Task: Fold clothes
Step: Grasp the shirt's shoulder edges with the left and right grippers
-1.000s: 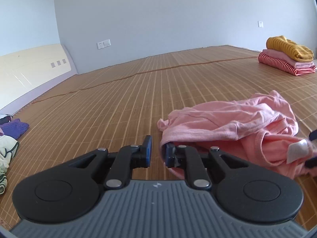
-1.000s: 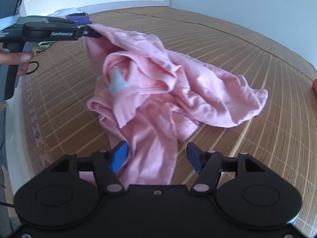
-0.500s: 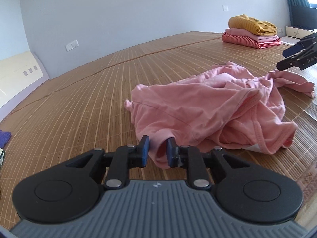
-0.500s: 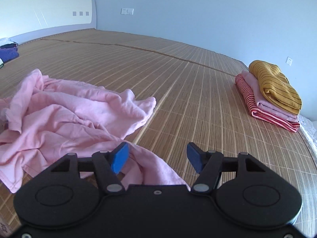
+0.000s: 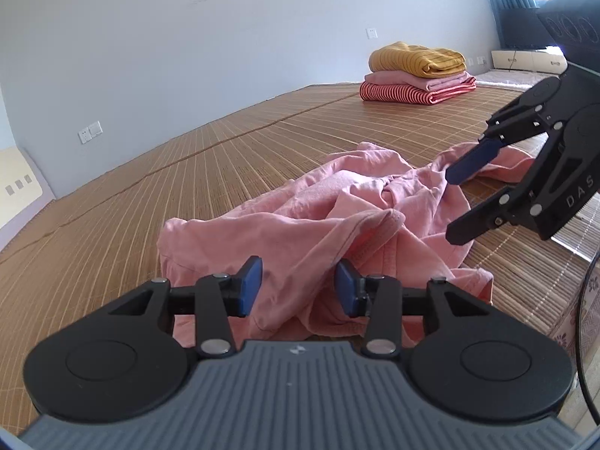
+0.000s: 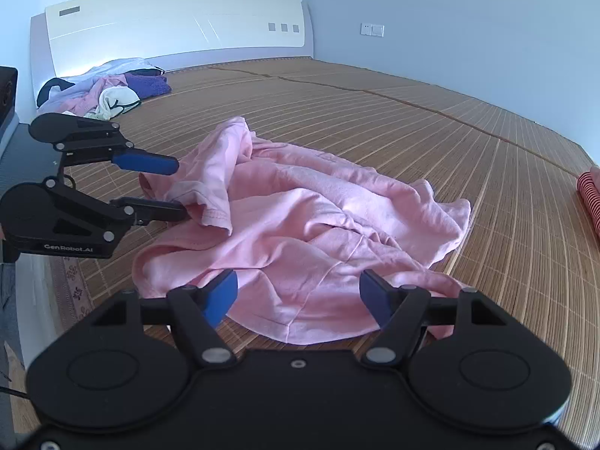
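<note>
Left gripper [image 5: 296, 285] just unclamped from pink shirt [image 6: 300, 225], right gripper [image 6: 298, 296] also spread wide, holding nothing; shirt dropped crumpled on bamboo mat [image 6: 487, 187], needs regrasp and flattening.

The crumpled garment [image 5: 300, 225] in the near middle is plain pale pink, with stitching of the same pink along its hems. Under it the bamboo mat [image 5: 187, 172] is golden brown, ruled in fine slat lines. At far right, a stack of folded clothes [image 5: 416, 75] has a mustard-yellow piece with thin dark stripes on top, a pink one in the middle and a red-and-white striped one at the bottom. At far left, the heap of clothes [image 6: 105, 90] mixes white, purple, pink and cream. The headboard [image 6: 176, 26] is cream. Both the left gripper [image 5: 298, 285] and the right gripper [image 6: 298, 296] are black with blue finger pads [image 5: 249, 285].
</note>
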A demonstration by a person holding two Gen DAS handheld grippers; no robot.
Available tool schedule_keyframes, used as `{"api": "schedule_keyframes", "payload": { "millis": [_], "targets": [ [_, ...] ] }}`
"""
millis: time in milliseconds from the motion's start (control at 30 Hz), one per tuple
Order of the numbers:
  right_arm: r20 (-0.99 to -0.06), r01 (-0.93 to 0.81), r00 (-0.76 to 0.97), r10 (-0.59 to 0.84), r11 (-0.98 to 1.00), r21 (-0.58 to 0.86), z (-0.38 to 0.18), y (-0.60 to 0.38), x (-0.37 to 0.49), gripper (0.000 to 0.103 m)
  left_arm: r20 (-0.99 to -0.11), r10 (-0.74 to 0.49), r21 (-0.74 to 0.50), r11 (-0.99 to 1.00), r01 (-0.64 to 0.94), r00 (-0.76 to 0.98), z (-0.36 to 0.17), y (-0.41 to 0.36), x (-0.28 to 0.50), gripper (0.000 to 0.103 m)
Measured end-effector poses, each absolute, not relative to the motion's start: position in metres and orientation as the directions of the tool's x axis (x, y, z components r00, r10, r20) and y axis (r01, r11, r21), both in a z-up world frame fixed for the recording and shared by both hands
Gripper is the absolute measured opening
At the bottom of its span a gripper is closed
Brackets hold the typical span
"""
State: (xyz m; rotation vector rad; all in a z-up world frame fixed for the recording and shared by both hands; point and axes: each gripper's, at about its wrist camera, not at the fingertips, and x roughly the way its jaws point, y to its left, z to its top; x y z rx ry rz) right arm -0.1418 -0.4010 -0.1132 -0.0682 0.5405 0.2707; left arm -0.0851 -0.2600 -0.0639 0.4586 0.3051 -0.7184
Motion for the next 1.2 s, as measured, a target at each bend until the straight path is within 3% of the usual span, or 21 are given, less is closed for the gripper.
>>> {"api": "schedule_keyframes", "payload": {
  "millis": [33, 67, 100, 167, 333, 467, 633, 900, 1000, 1033, 1067, 1100, 1200],
  "targets": [
    [-0.519, -0.275, 0.82, 0.242, 0.961, 0.013, -0.114, -0.402, -0.143, 0.073, -0.411, -0.559, 0.283, 0.673, 0.683, 0.72, -0.064, -0.26, -0.083, 0.042],
    [-0.52, -0.278, 0.817, 0.247, 0.96, 0.019, -0.114, -0.403, -0.143, 0.073, -0.411, -0.555, 0.284, 0.676, 0.68, 0.723, -0.063, -0.26, -0.081, 0.028],
    [-0.522, -0.279, 0.816, 0.248, 0.96, 0.02, -0.115, -0.404, -0.144, 0.073, -0.404, -0.555, 0.283, 0.68, 0.677, 0.727, -0.061, -0.259, -0.081, 0.02],
    [-0.526, -0.285, 0.812, 0.252, 0.958, 0.02, -0.117, -0.402, -0.144, 0.073, -0.341, -0.541, 0.304, 0.71, 0.635, 0.768, -0.053, -0.253, -0.082, 0.015],
    [-0.527, -0.288, 0.811, 0.254, 0.958, 0.018, -0.118, -0.405, -0.147, 0.073, -0.187, -0.412, 0.445, 0.773, 0.451, 0.892, -0.033, -0.234, -0.074, 0.014],
    [-0.524, -0.345, 0.793, 0.311, 0.938, 0.034, -0.118, -0.4, -0.152, 0.073, -0.252, -0.357, 0.364, 0.826, 0.43, 0.9, -0.031, -0.207, -0.051, 0.014],
    [-0.539, -0.404, 0.793, 0.285, 0.908, -0.114, -0.125, -0.375, -0.156, 0.071, -0.32, -0.318, 0.346, 0.838, 0.423, 0.892, -0.046, -0.191, -0.039, 0.014],
    [-0.549, -0.592, 0.72, 0.425, 0.789, -0.166, -0.131, -0.342, -0.161, 0.069, -0.352, -0.314, 0.288, 0.86, 0.421, 0.882, -0.048, -0.177, -0.034, 0.014],
    [-0.549, -0.555, 0.739, 0.391, 0.815, -0.166, -0.14, -0.338, -0.156, 0.06, -0.346, -0.311, 0.294, 0.86, 0.417, 0.885, -0.048, -0.177, -0.036, 0.014],
    [-0.538, -0.546, 0.743, 0.397, 0.825, -0.145, -0.141, -0.339, -0.154, 0.051, -0.341, -0.313, 0.294, 0.86, 0.417, 0.886, -0.047, -0.177, -0.037, 0.014],
    [-0.528, -0.537, 0.75, 0.399, 0.833, -0.133, -0.141, -0.339, -0.152, 0.024, -0.326, -0.318, 0.292, 0.862, 0.414, 0.89, -0.045, -0.176, -0.038, 0.014],
    [-0.529, -0.525, 0.756, 0.385, 0.839, -0.141, -0.14, -0.339, -0.151, 0.007, -0.311, -0.319, 0.29, 0.865, 0.409, 0.895, -0.043, -0.176, -0.04, 0.014],
    [-0.45, -0.427, 0.843, 0.293, 0.875, -0.23, -0.122, -0.343, -0.158, 0.008, -0.258, -0.326, 0.298, 0.869, 0.396, 0.909, -0.032, -0.177, -0.048, 0.014]
  ]
}}
